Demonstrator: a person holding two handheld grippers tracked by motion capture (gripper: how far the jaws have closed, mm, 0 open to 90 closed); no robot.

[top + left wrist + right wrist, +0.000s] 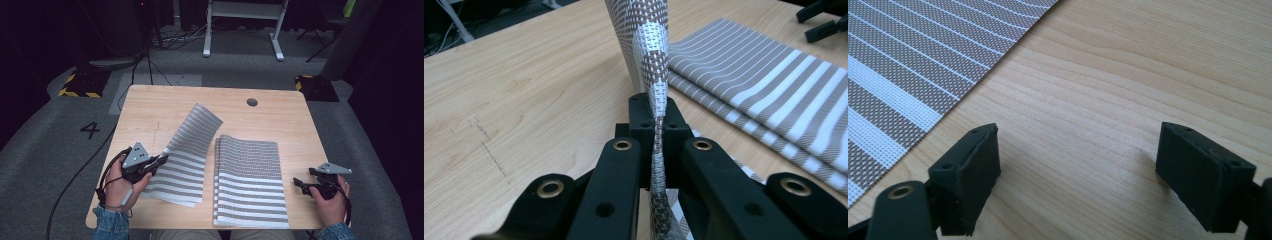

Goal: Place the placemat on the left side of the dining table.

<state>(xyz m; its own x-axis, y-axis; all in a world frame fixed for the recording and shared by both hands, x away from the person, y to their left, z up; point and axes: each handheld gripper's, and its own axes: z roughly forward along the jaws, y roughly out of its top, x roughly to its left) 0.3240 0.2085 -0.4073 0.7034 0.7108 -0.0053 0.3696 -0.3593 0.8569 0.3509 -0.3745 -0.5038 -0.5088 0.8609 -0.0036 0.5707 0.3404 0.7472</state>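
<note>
Step in hand, as judged: one striped woven mat [187, 150] being lifted off or carried, left of centre in the high view, its near end on the table [280, 107], its far end curling up toward upper centre. Left gripper [161, 161] clamped on that mat's left edge; in the left gripper view, fabric pinched upright between closed jaws [658, 107]. Right gripper [299, 183] at lower right of the high view, released and empty, jaws spread above bare wood, just beside the stack [250, 182].

Next move, as judged: likely setting the held mat flat, or onto the stack, edges aligned.

Count: one lifted mat; stacked mats at least three by visible edges, exact number unclear; two grippers; one table.
</note>
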